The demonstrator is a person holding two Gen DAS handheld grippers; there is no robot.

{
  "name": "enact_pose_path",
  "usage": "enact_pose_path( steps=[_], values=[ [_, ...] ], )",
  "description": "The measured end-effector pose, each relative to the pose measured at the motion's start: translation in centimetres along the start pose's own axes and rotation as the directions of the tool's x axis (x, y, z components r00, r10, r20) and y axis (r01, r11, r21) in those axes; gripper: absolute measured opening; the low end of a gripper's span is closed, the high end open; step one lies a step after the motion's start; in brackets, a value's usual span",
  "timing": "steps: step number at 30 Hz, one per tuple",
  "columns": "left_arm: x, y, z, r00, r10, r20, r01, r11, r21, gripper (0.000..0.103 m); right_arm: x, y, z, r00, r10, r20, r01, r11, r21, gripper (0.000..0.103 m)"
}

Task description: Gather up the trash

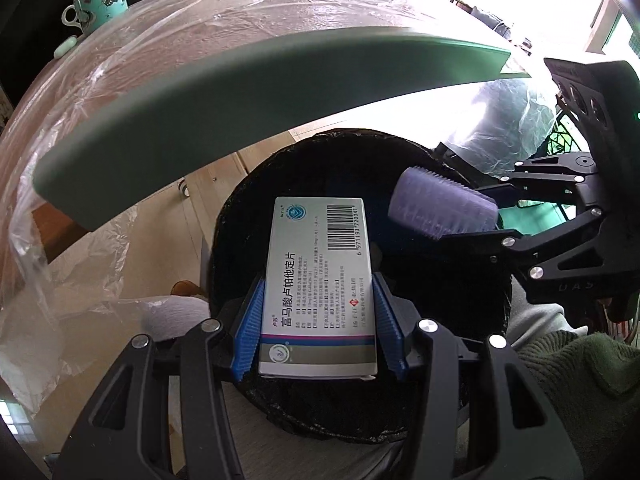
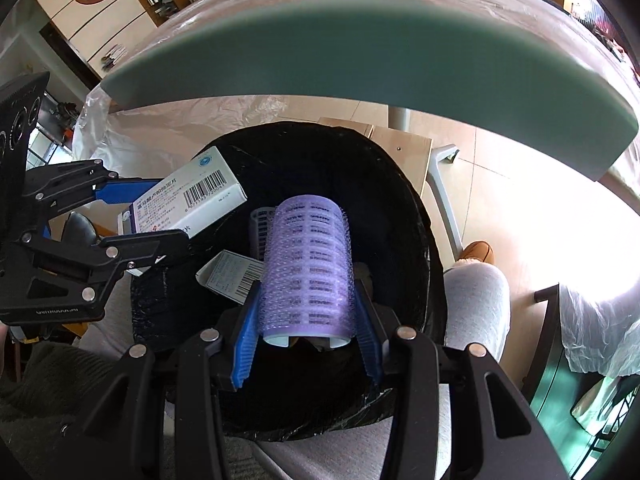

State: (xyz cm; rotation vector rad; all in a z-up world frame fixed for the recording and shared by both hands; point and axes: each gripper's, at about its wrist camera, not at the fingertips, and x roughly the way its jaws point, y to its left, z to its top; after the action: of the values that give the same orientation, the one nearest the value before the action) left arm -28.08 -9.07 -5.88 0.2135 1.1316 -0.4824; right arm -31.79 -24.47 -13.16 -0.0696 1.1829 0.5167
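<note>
We have both pieces of trash held over the bin (image 2: 416, 216) lined with a black bag, below the table's edge (image 2: 360, 60): the left gripper (image 1: 318, 320) is clamped on a flat cardboard medicine box (image 1: 320, 276), the right gripper (image 2: 306, 320) on a bristly lilac hair roller (image 2: 308, 268). We should let go only while each sits well inside the rim (the light roller could bounce or roll), box first, since its stiff corners may catch the slack liner.

A white medicine box (image 1: 320, 280) and a purple hair roller (image 2: 308, 268) hang over the black-lined bin (image 2: 400, 200).
</note>
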Motion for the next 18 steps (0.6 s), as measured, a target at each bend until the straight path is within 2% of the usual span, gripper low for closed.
enact_pose_path(
  steps=[1, 2, 4, 6, 8, 9, 10, 11, 12, 13, 14, 17, 18],
  values=[
    [-0.1, 0.3, -0.2, 1.0, 0.01, -0.002, -0.011, 1.0, -0.01, 0.072, -0.3, 0.0, -0.1, 1.0, -0.014, 0.011, 0.013, 1.0, 0.005, 0.067],
    [-0.1, 0.6, -0.4, 1.0, 0.007, -0.002, -0.007, 1.0, -0.021, 0.072, -0.7, 0.2, 0.0, 0.999, -0.02, 0.026, 0.02, 1.0, 0.009, 0.075],
    [-1.2, 0.9, -0.5, 0.999, -0.044, 0.005, 0.044, 0.998, -0.048, 0.072, -1.9, 0.2, 0.0, 0.999, 0.002, 0.038, -0.002, 1.0, 0.009, 0.076],
    [-3.1, 1.1, -0.4, 0.998, -0.064, 0.023, 0.065, 0.996, -0.061, 0.072, -4.1, 0.1, 0.4, 0.998, 0.002, 0.06, -0.002, 1.0, 0.006, 0.076],
    [-7.0, 1.6, 0.5, 0.983, -0.144, 0.113, 0.153, 0.985, -0.078, 0.072, -7.5, 0.2, 1.8, 0.988, 0.047, 0.144, -0.047, 0.999, -0.007, 0.076],
    [-9.2, 2.0, 1.3, 0.969, -0.171, 0.177, 0.187, 0.979, -0.079, 0.075, -9.2, 0.1, 2.5, 0.979, 0.055, 0.194, -0.054, 0.998, -0.013, 0.081],
    [-10.8, 2.6, 2.1, 0.96, -0.161, 0.229, 0.183, 0.98, -0.079, 0.086, -11.5, -0.4, 4.0, 0.962, 0.038, 0.272, -0.036, 0.999, -0.014, 0.086],
    [-12.7, 3.3, 3.3, 0.946, -0.107, 0.307, 0.141, 0.986, -0.089, 0.093, -12.9, -0.8, 5.2, 0.944, 0.013, 0.331, -0.013, 1.0, -0.004, 0.097],
    [-14.2, 4.3, 4.6, 0.922, -0.04, 0.384, 0.089, 0.99, -0.11, 0.102, -14.0, -1.6, 6.6, 0.92, -0.014, 0.391, 0.009, 1.0, 0.015, 0.099],
    [-14.8, 5.2, 5.6, 0.903, 0.007, 0.429, 0.055, 0.99, -0.13, 0.102, -14.9, -3.0, 8.8, 0.895, -0.06, 0.443, 0.041, 0.998, 0.053, 0.099],
    [-14.9, 6.5, 7.2, 0.891, 0.062, 0.45, 0.013, 0.987, -0.163, 0.102, -14.9, -4.1, 10.6, 0.887, -0.101, 0.45, 0.07, 0.994, 0.084, 0.099],
    [-12.8, 10.5, 11.5, 0.88, 0.105, 0.463, 0.014, 0.969, -0.247, 0.101, -13.0, -8.2, 16.4, 0.872, -0.213, 0.442, 0.162, 0.975, 0.15, 0.099],
    [-11.4, 11.6, 12.9, 0.883, 0.149, 0.444, -0.024, 0.961, -0.275, 0.101, -12.0, -9.2, 17.9, 0.866, -0.251, 0.433, 0.202, 0.967, 0.157, 0.099]
  ],
)
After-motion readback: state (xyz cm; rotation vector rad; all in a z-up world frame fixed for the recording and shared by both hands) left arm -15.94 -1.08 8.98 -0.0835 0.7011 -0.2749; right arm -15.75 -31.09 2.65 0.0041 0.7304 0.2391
